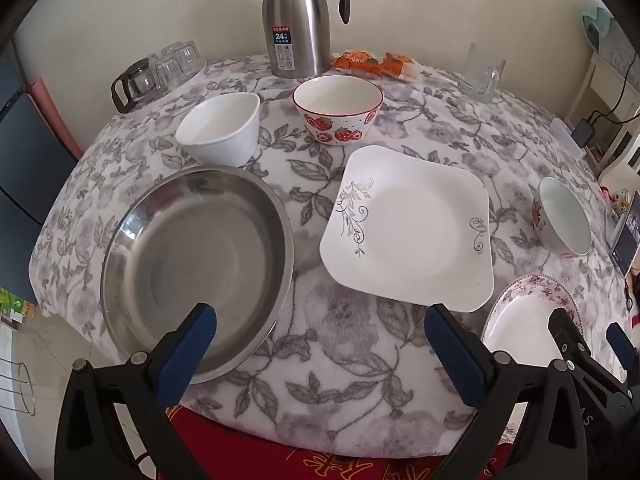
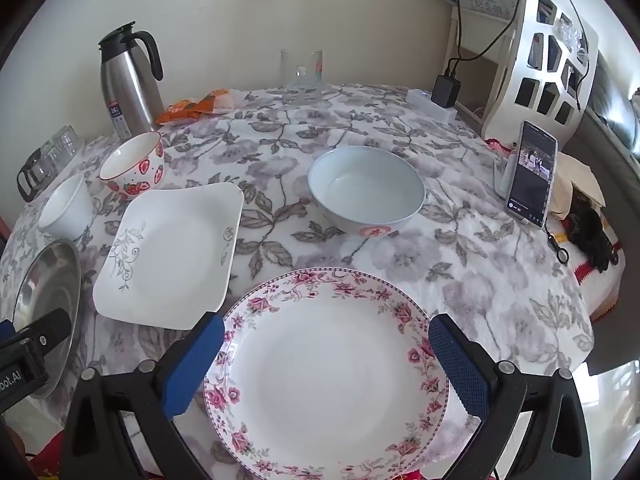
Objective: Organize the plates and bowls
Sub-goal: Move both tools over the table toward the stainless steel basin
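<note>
Steel basin: left wrist view, near-left on the floral tablecloth, empty.
Left gripper: jaws wide apart, holding nothing, above the cloth.
Square plate: right of the basin; strawberry bowl and white cup sit behind.
Right gripper: right wrist view, jaws apart over the rose-rimmed plate, gripping nothing.
Pale bowl: beyond that plate.

The left gripper hung with jaws wide apart above the worktop's near edge, holding nothing. A steel basin sat at the near left, a square white plate beside it. Behind stood a white bowl and a strawberry bowl, with a steel flask at the far edge.
</note>
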{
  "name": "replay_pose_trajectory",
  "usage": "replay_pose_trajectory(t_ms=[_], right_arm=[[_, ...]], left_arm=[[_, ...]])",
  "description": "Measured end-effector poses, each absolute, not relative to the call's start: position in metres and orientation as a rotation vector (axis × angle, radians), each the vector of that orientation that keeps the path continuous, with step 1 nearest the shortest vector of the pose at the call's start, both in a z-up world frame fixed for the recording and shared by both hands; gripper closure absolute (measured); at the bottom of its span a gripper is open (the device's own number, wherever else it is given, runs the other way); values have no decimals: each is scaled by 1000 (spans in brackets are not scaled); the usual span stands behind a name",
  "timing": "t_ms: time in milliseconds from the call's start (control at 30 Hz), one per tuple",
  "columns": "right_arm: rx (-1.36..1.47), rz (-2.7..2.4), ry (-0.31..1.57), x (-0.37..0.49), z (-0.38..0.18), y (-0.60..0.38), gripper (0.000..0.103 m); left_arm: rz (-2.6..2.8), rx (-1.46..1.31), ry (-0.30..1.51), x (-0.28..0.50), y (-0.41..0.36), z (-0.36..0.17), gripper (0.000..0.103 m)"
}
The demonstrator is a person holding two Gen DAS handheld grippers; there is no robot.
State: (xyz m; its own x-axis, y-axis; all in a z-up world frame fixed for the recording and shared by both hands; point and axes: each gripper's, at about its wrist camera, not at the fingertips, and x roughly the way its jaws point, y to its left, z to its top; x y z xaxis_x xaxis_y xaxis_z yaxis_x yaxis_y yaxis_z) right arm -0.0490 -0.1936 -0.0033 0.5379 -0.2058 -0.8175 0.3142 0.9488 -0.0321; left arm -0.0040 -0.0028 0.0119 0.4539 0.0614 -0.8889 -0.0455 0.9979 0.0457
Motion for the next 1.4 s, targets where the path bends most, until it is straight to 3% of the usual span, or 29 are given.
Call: replay_pose_trajectory(t_ms=[1400], right_arm=[[119, -307, 993, -46, -8, -196, 0]], left_arm=[[79, 31, 1115, -3, -2, 9, 0]])
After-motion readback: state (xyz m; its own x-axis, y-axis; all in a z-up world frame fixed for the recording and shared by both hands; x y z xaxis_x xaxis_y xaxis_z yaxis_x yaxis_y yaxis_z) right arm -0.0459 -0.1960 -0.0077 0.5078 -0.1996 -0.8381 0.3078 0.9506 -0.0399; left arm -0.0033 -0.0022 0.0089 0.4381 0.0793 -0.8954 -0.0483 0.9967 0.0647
